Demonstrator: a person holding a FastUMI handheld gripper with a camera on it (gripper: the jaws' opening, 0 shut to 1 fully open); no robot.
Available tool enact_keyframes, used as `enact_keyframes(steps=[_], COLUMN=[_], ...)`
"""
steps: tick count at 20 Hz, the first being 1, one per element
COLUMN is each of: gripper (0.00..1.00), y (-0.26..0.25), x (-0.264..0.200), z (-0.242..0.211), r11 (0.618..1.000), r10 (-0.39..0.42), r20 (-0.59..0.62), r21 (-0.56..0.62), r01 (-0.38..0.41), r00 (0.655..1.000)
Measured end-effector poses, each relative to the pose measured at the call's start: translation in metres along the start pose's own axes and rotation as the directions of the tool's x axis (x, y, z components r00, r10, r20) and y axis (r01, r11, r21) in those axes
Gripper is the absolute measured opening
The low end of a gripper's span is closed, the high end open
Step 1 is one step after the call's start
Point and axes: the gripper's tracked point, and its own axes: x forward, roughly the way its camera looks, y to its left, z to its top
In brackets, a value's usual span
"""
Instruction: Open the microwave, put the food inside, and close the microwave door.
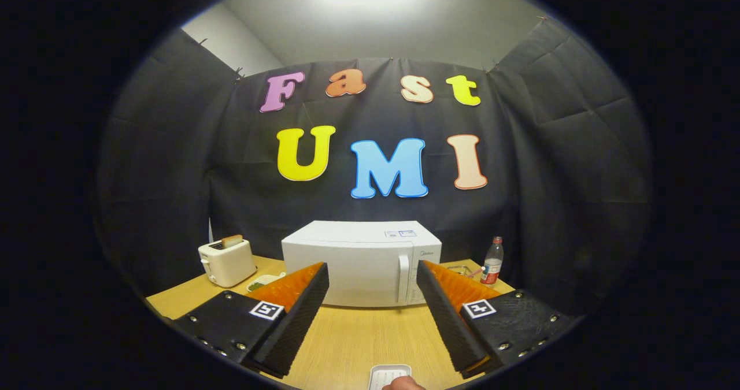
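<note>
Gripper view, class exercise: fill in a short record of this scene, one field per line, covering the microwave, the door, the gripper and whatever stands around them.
microwave: white microwave on the wooden table, beyond the fingers
door: shut, handle upright at its right side
gripper: gripper open, fingers spread, holding nothing
toaster: toaster left of the microwave, a slice standing in it
bottle: bottle upright to the microwave's right
tray: white tray near the fingers, contents hard to tell

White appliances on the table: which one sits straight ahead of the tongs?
The microwave, door closed, directly beyond the open tongs. The toaster, with bread sticking out of its slot, stands off to the microwave's left.
</note>
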Motion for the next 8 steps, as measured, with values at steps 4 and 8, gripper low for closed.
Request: enact_keyframes(steps=[4, 8], gripper=[0.99, 0.99], y=[-0.001, 0.000], x=[-0.002, -0.005], z=[0.011, 0.019], r11=[1.000, 1.000], r10=[-0.002, -0.007], r20=[0.028, 0.042], r21=[-0.014, -0.007], r01=[0.002, 0.007], r00=[1.000, 0.999])
